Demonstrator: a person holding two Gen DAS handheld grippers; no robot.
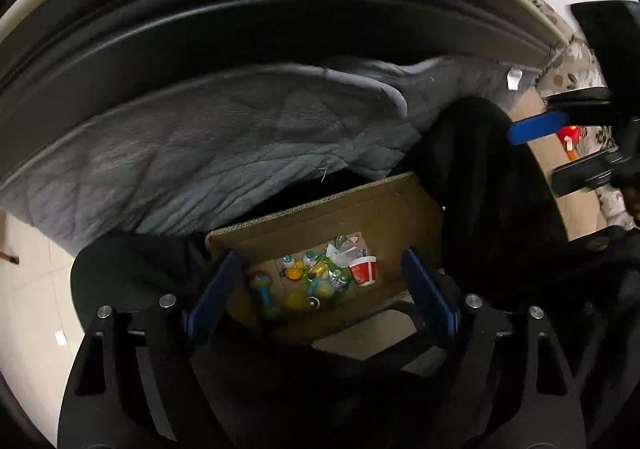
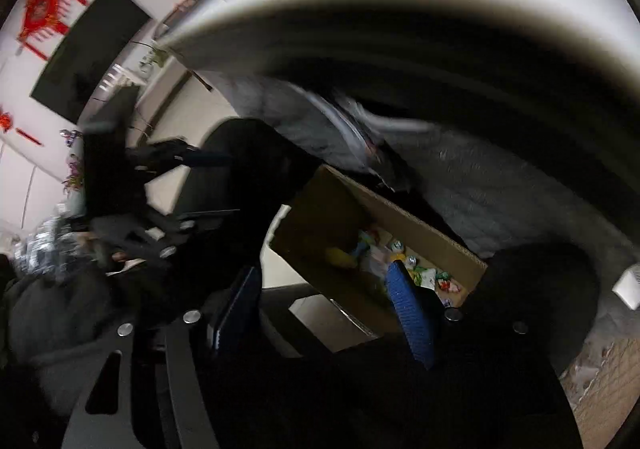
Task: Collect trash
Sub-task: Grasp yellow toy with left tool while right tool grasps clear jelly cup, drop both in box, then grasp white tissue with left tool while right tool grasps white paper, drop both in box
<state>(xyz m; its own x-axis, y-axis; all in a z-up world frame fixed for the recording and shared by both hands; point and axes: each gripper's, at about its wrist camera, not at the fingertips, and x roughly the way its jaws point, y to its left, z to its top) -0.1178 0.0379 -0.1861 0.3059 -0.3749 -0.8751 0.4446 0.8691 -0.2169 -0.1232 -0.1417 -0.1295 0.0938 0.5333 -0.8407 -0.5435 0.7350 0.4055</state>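
My left gripper point(image 1: 320, 285) points steeply down over an open cardboard box point(image 1: 384, 209). Its two blue-padded fingers point(image 1: 430, 295) stand wide apart, released, with nothing between the pads; I see the box floor through the gap.

The trash point(image 1: 320, 275) lies on the bottom of the box: a red-and-white paper cup point(image 1: 365, 269) at the right of the pile, crumpled green and white wrappers point(image 1: 340, 257) beside it, small bottles with pale caps, yellow rounded pieces, and a blue-and-yellow object point(image 1: 262, 289) at the left. All of it rests inside the box; none of it touches either gripper.

My right gripper point(image 2: 324, 309) also points down toward the same box from the other side. This view is motion-blurred. Its fingers are spread, released, and hold nothing; the right blue pad point(image 2: 412, 313) overlaps the near box wall in the picture, but I cannot tell whether it touches it.

A grey quilted blanket point(image 1: 192, 145) hangs beyond the box, under the pale curved edge of a piece of furniture point(image 1: 500, 5). Dark cloth point(image 1: 480, 169) sits beside the box. The floor point(image 1: 28, 289) is light tile. Red hanging decorations point(image 2: 44, 17) and a dark wall screen point(image 2: 88, 53) appear at the left of the right wrist view.
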